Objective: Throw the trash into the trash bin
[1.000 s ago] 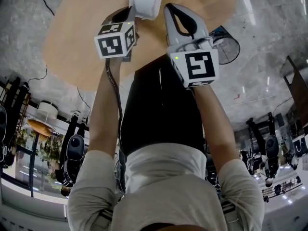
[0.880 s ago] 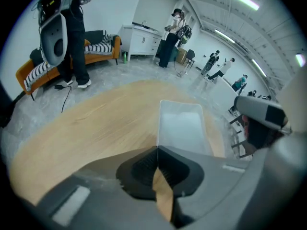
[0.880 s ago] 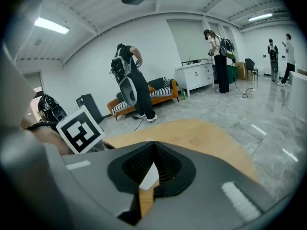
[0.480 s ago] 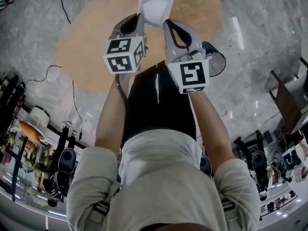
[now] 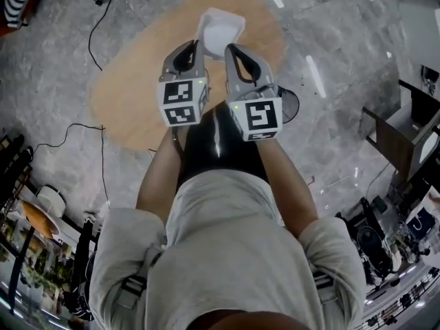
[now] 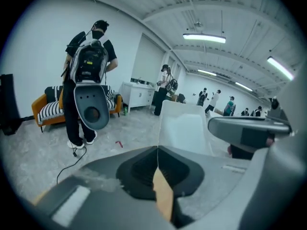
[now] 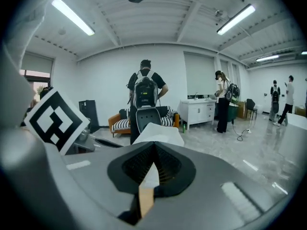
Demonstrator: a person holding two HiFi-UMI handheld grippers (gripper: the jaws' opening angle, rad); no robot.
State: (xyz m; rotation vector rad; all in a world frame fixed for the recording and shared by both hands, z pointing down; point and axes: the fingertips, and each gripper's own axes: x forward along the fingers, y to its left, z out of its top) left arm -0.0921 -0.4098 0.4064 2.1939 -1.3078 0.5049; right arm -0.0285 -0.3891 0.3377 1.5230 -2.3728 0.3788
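A white plastic container [image 5: 220, 27] hangs in the air between my two grippers, high above a round wooden table [image 5: 137, 95]. My left gripper [image 5: 200, 45] is shut on the container's left rim. My right gripper [image 5: 230, 47] is shut on its right rim. In the left gripper view the container [image 6: 184, 128] stands just past the closed left gripper [image 6: 157, 147]. In the right gripper view the container [image 7: 158, 133] shows over the closed right gripper [image 7: 153, 145]. A black wire trash bin [image 5: 289, 105] stands on the floor right of the table.
Cables [image 5: 96, 26] trail over the grey floor to the left. Dark furniture [image 5: 402, 133] stands at the right. A person with a backpack [image 6: 91, 56], a chair back [image 6: 91, 107] and a striped sofa [image 6: 48, 109] lie ahead. A white cabinet [image 7: 199, 111] stands further back.
Both grippers have risen together with the white container held between them. The table and the trash bin now look smaller and farther below.
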